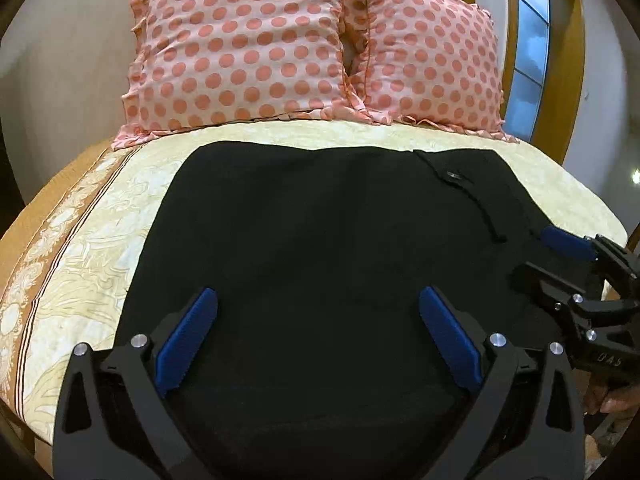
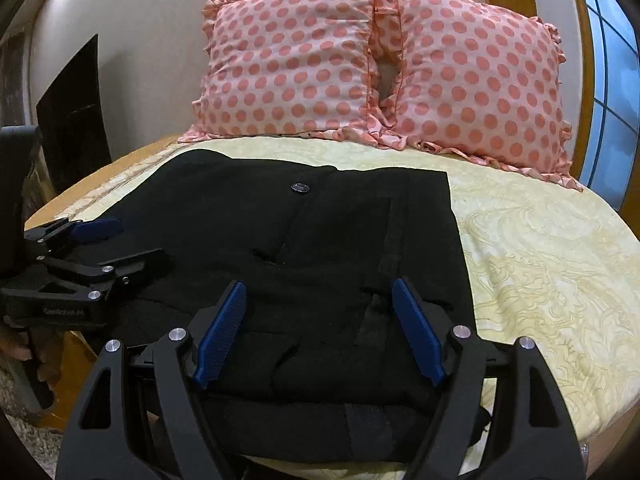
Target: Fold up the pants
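Observation:
Black pants [image 1: 320, 220] lie folded flat on the bed; in the right wrist view the pants [image 2: 320, 232] show a button and a pocket slit. My left gripper [image 1: 318, 300] is open, its blue fingers [image 1: 188, 336] spread just above the near part of the pants, holding nothing. My right gripper [image 2: 320, 296] is open too, over the near folded edge, empty. The right gripper shows in the left wrist view [image 1: 576, 256] at the pants' right edge. The left gripper shows in the right wrist view [image 2: 96, 240] at the pants' left edge.
Two pink polka-dot pillows [image 1: 240, 48] [image 2: 476, 80] stand against the wall at the head of the bed. The cream patterned bedsheet [image 1: 80, 264] [image 2: 552, 256] surrounds the pants. A window [image 1: 532, 40] is on the right. A dark panel [image 2: 76, 116] leans at the left.

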`<action>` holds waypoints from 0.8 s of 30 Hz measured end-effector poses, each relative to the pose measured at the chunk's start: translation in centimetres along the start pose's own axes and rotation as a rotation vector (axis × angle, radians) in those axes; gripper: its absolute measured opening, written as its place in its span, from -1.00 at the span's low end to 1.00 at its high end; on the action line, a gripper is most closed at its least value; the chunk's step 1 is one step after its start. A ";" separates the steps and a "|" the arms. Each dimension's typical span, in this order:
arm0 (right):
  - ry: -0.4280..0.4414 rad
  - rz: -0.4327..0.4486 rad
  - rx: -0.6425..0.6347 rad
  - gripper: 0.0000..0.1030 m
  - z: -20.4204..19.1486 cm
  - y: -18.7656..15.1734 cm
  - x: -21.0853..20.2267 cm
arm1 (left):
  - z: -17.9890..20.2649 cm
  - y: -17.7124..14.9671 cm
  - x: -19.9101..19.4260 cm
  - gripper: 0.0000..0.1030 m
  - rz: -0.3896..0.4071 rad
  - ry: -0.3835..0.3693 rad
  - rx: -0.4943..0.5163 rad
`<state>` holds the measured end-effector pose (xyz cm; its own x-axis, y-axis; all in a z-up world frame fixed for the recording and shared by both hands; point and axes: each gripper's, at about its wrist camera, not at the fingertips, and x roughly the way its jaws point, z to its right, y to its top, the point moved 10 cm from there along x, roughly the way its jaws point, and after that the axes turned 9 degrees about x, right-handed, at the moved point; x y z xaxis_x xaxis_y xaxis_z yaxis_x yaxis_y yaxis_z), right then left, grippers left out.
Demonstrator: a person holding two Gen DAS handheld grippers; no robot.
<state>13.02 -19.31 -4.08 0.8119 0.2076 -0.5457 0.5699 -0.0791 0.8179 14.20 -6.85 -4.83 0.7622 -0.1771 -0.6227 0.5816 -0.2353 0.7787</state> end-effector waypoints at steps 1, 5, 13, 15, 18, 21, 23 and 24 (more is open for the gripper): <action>0.006 -0.010 0.008 0.50 0.1 0.3 -0.1 | -0.1 0.3 -0.1 0.96 -0.010 -0.017 -0.016; 0.056 -0.001 0.083 0.58 0.7 3.7 -0.4 | -1.2 3.8 -1.1 0.96 0.047 -0.062 -0.061; -0.009 -0.156 0.038 0.58 1.7 2.3 2.2 | -0.7 1.8 2.7 0.95 -0.155 -0.073 -0.021; 0.040 -0.110 0.092 0.58 2.5 3.9 1.1 | -0.5 1.5 2.3 0.96 -0.138 -0.074 -0.011; 0.090 -0.084 0.252 0.59 6.1 6.8 0.5 | -0.5 0.9 1.5 0.96 -0.085 -0.095 -0.001; 0.152 -0.180 0.421 0.58 9.5 7.4 2.5 | -0.3 0.5 1.0 0.96 -0.044 -0.096 0.010; 0.184 -0.233 0.457 0.56 10.0 7.2 3.8 | -0.2 0.4 0.9 0.96 -0.026 -0.089 0.025; 0.195 -0.255 0.468 0.54 10.0 7.0 4.4 | -0.2 0.4 0.9 0.96 -0.020 -0.090 0.027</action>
<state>21.81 -28.75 -2.60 0.6282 0.4493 -0.6352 0.7763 -0.4175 0.4724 15.18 -6.94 -5.09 0.7209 -0.2573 -0.6435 0.5878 -0.2650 0.7644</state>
